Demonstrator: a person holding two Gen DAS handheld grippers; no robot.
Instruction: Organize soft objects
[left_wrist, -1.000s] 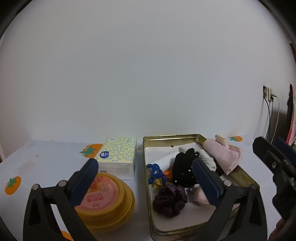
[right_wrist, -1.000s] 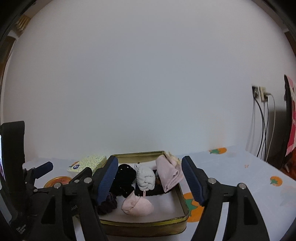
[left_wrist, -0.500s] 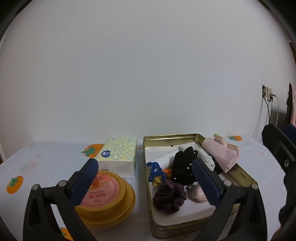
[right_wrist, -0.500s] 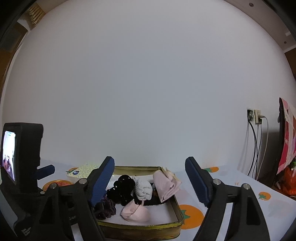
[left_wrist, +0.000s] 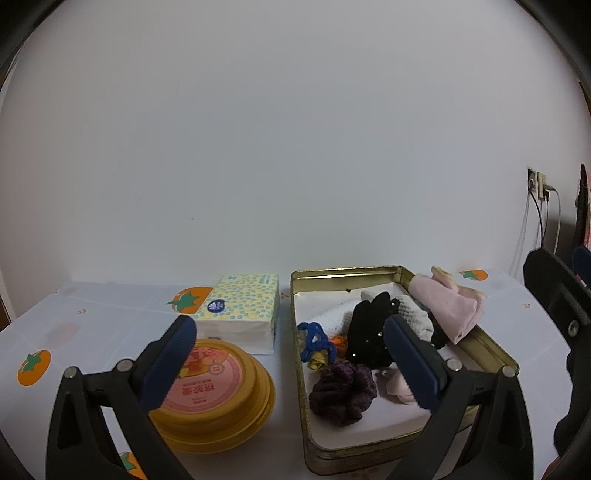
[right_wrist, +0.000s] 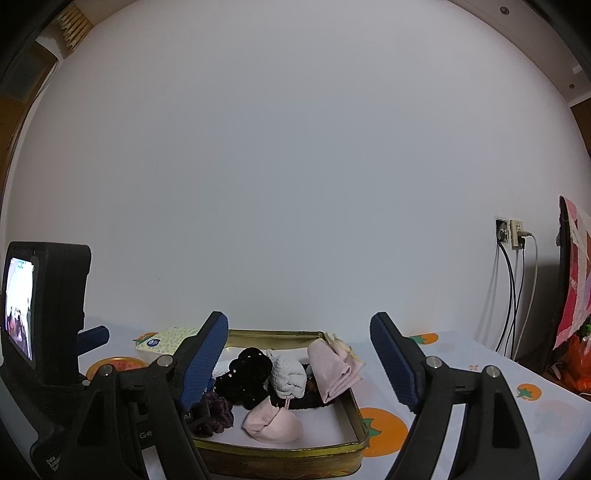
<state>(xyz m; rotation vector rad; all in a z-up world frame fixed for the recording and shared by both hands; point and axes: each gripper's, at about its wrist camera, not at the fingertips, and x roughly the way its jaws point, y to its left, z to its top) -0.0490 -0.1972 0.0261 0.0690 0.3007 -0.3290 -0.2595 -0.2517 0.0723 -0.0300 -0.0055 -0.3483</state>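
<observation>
the table, under a white cloth printed with orange fruit, carries everything. the gold tin sits open on it, right of centre in the left wrist view, and holds nearly all the soft items. a tissue pack lies just left of the tin's far end, and a round yellow lid sits in front of the pack.

inside the tin: a pink folded cloth leans on the right wall and overhangs the rim, the only item not fully contained. a black scrunchie stands mid-tin with a white knitted piece against it. a purple scrunchie and a pale pink pouch lie nearer the front. small blue hair ties rest by the left wall.

left gripper: jaws wide apart, empty, held above the lid and the tin's left half. right gripper: jaws wide apart, empty, level, facing the tin from its short end.

assessment: the tin appears almost filled; the step in hand is judged to be tidying the overhanging pink cloth. recommended practice: approach with the right gripper, close on the thick folded edge rather than a loose flap, lift only enough to clear the wall, set it flat on the bare liner. avoid dragging the white piece alongside. steady the tin with the left gripper if it slides.
</observation>
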